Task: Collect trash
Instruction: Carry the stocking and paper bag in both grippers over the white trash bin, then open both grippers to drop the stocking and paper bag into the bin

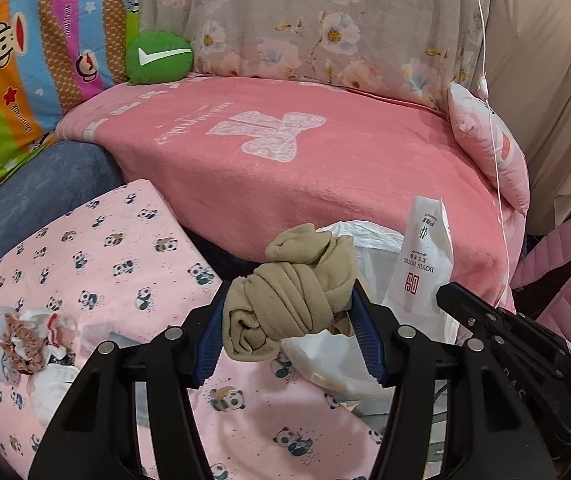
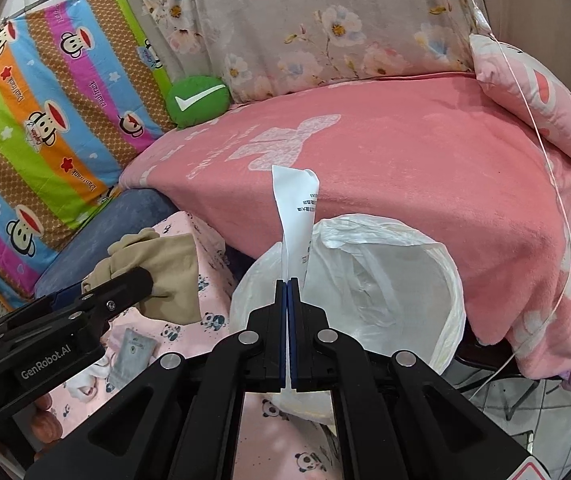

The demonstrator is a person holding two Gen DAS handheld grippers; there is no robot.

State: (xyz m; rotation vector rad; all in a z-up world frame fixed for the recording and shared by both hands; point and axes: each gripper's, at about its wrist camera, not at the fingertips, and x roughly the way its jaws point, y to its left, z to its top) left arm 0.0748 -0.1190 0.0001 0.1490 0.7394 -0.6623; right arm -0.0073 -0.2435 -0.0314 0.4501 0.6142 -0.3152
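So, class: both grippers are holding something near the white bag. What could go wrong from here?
1. The right gripper pinches only the bottom edge of the white packet, so it might slip free.
2. The left gripper holds a beige cloth bundle; that may not be trash.
3. The white bag looks floppy; drops could miss.

A knotted tan sock (image 1: 289, 304) hangs just beside the open white bag (image 2: 381, 280), left of its mouth. A white paper packet (image 2: 299, 216) (red hotel print) stands upright over the bag's near rim.

Panda sheet (image 1: 117, 240) — crumpled tissues (image 1: 29, 336), grey sachet (image 2: 131, 354) on it.
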